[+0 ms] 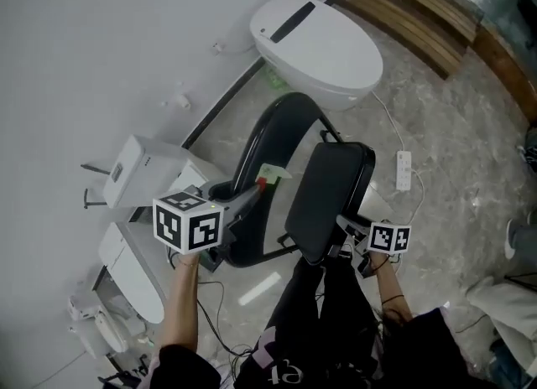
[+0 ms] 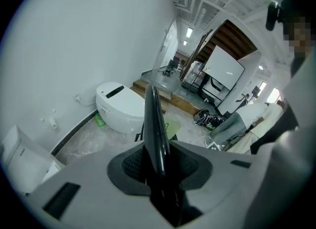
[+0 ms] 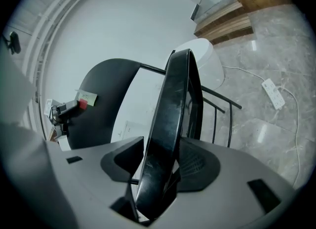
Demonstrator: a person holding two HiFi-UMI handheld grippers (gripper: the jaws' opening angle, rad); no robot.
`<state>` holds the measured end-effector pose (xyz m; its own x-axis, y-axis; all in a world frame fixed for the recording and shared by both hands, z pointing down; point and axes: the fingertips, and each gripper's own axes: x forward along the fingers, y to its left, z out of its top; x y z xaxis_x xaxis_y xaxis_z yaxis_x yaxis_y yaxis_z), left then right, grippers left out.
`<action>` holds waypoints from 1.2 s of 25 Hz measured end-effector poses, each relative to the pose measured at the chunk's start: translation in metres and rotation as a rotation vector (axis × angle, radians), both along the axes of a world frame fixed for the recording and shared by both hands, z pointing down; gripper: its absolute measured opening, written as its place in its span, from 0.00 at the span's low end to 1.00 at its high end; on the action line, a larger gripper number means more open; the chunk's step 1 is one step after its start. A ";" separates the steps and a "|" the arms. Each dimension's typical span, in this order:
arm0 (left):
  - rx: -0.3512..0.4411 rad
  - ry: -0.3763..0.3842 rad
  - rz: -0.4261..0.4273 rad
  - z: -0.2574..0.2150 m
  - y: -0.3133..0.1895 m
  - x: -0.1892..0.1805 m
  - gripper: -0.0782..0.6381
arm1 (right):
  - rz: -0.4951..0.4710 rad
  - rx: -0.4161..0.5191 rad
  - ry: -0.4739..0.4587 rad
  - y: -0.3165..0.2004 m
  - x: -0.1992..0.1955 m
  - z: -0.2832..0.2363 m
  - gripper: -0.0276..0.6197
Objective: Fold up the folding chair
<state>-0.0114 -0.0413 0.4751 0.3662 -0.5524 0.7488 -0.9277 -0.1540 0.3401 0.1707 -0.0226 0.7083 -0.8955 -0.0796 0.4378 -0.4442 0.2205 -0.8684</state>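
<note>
**Q:** Location of the folding chair [image 1: 312, 179]?

**A:** On the floor [image 1: 445, 119], just in front of the toilet [image 1: 323, 48], whose lid is down.

**Q:** Condition?

**A:** Black. The curved backrest [image 1: 273, 148] is on the toilet side, and the seat [image 1: 331, 194] is tilted steeply up beside it.

**Q:** State of the 2 grippers?

**A:** Left gripper [image 1: 245, 199]: fingers clamped on the backrest edge. Right gripper [image 1: 346, 226]: fingers closed on the seat edge. Both reach in from the side away from the toilet.

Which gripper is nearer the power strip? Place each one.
Right. The right gripper grips the seat, on the side toward the power strip; the left gripper grips the backrest, farther off.
</note>
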 end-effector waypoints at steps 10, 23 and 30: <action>0.005 -0.019 -0.009 -0.025 0.006 0.008 0.23 | -0.055 0.016 -0.028 0.002 -0.083 -0.041 0.37; -0.004 -0.013 0.009 -0.035 -0.001 -0.065 0.23 | -0.056 0.017 0.016 -0.008 -0.222 -0.054 0.26; 0.000 0.056 0.011 -0.037 0.001 -0.082 0.23 | -0.050 0.011 0.001 -0.011 -0.243 -0.051 0.21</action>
<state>-0.0938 -0.0400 0.4385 0.4139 -0.5482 0.7267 -0.9054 -0.1646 0.3915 -0.0721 -0.0333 0.6572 -0.8982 -0.0401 0.4377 -0.4330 0.2523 -0.8654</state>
